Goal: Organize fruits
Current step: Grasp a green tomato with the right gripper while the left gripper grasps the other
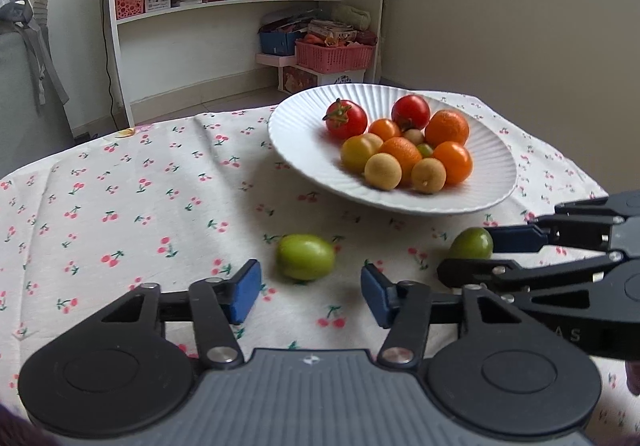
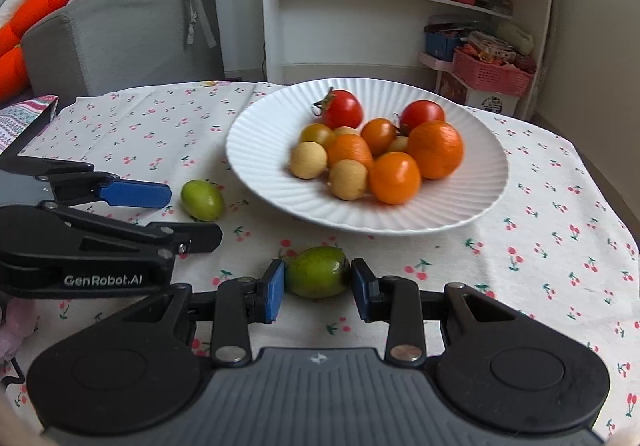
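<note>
Right wrist view: the right gripper (image 2: 318, 286) has its fingers clenched on a green fruit (image 2: 318, 272). The left gripper (image 1: 310, 296) fingers stand released, a second green fruit (image 1: 306, 257) ahead of them. The white plate (image 2: 260, 150) of fruit lies just beyond on the worktop (image 2: 560, 246).

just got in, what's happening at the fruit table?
A person with two handheld grippers is clearing loose fruit onto the white plate, already piled with tomatoes and oranges. The right gripper is shut on one green fruit on the tablecloth. The left gripper is open, its pads clear of the other green fruit ahead of it.
</note>
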`<state>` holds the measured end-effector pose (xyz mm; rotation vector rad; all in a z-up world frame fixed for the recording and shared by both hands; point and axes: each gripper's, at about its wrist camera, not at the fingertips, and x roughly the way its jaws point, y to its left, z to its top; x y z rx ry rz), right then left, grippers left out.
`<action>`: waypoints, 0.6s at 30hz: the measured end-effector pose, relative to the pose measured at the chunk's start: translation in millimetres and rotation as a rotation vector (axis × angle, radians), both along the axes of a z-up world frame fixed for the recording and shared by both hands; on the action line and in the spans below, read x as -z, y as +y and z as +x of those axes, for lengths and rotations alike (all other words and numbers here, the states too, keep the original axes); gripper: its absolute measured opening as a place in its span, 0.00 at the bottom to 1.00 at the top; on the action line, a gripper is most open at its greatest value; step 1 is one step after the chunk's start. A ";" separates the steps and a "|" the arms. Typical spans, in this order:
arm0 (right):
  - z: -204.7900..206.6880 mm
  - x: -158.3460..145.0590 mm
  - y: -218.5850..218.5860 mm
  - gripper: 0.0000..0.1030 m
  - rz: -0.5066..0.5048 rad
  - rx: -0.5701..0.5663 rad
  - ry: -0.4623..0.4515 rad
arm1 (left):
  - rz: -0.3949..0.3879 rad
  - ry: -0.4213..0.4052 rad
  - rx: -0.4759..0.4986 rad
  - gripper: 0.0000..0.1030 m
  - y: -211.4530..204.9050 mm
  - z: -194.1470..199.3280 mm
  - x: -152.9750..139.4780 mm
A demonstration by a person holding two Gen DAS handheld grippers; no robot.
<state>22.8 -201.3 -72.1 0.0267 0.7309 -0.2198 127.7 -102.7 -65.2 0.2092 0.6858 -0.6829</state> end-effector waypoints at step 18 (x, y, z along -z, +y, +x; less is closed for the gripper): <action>-6.6 -0.4 -9.0 0.31 0.001 0.019 0.006 | -0.002 0.006 -0.019 0.21 -12.3 -0.3 0.5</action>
